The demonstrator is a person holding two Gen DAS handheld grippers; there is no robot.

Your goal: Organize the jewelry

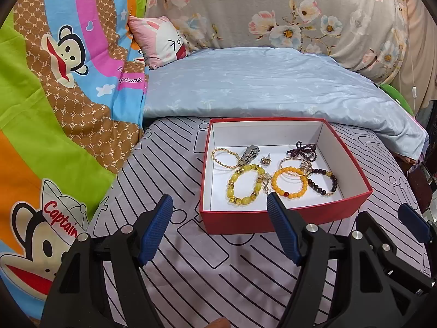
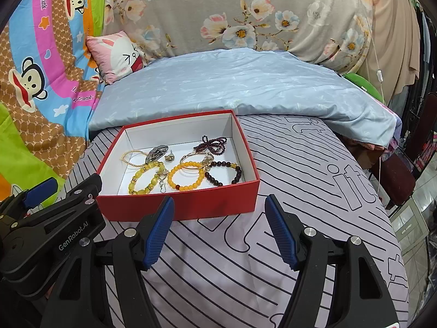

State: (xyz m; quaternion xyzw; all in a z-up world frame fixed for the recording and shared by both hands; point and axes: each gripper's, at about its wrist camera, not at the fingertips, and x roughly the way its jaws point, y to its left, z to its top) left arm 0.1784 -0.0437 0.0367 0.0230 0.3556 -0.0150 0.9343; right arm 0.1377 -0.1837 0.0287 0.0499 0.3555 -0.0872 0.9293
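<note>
A red box with a white inside (image 1: 284, 220) (image 2: 177, 206) sits on the striped bedsheet. It holds several pieces: a yellow bead bracelet (image 1: 244, 184) (image 2: 144, 180), an orange bead bracelet (image 1: 289, 182) (image 2: 186, 178), a dark bead bracelet (image 1: 322, 181) (image 2: 224, 173), a purple bead strand (image 1: 303, 150) (image 2: 211, 143), a thin gold chain bracelet (image 1: 225, 158) (image 2: 131, 157) and a silver watch (image 1: 248, 154) (image 2: 156, 152). My left gripper (image 1: 220, 207) is open and empty, just short of the box's near wall. My right gripper (image 2: 219, 209) is open and empty, near the box's front right corner.
A folded light blue quilt (image 1: 259, 82) (image 2: 232, 87) lies behind the box. A cartoon monkey quilt (image 1: 54, 109) (image 2: 41, 68) is piled on the left. A small pink pillow (image 1: 158, 41) (image 2: 117, 52) and a floral quilt (image 1: 300, 8) sit at the back. The bed's edge drops off at the right (image 2: 396, 205).
</note>
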